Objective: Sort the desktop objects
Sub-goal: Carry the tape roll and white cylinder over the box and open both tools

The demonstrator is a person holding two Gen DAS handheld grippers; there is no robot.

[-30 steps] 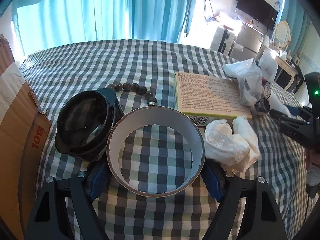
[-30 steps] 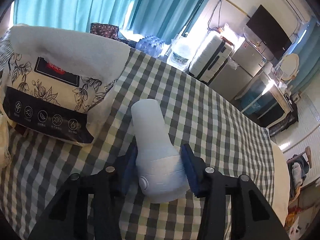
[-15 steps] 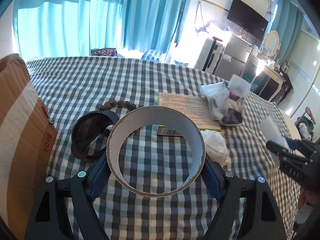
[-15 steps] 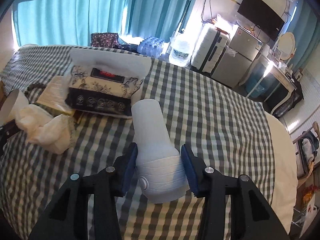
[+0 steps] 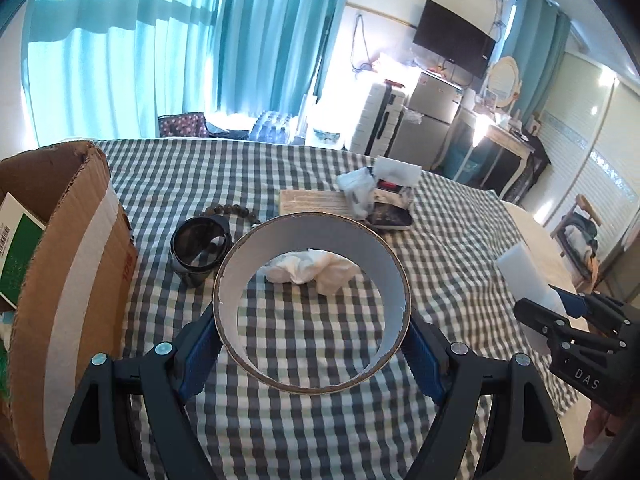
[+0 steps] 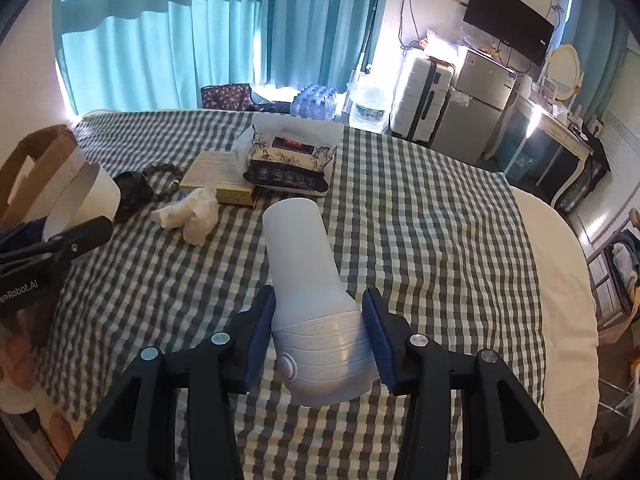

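Observation:
My left gripper (image 5: 312,340) is shut on a white cardboard tape ring (image 5: 394,276) and holds it above the checked cloth; the ring also shows in the right wrist view (image 6: 86,196). My right gripper (image 6: 320,332) is shut on a white bottle-shaped device (image 6: 308,276), lifted over the cloth; it shows at the right of the left wrist view (image 5: 524,276). On the cloth lie crumpled white tissue (image 5: 308,270), a black round lens case (image 5: 198,248), a bead bracelet (image 5: 232,211), a yellow-edged book (image 5: 312,202) and a tissue pack (image 6: 294,156).
An open cardboard box (image 5: 76,256) stands at the left, close to my left gripper. The checked cloth (image 6: 420,216) covers the table, with a white edge (image 6: 560,280) at the right. Curtains, a suitcase and a fridge stand beyond.
Both grippers have risen and pulled back from the cloth with their loads. The objects on the cloth look smaller and farther, and the cardboard box's open top has come into view.

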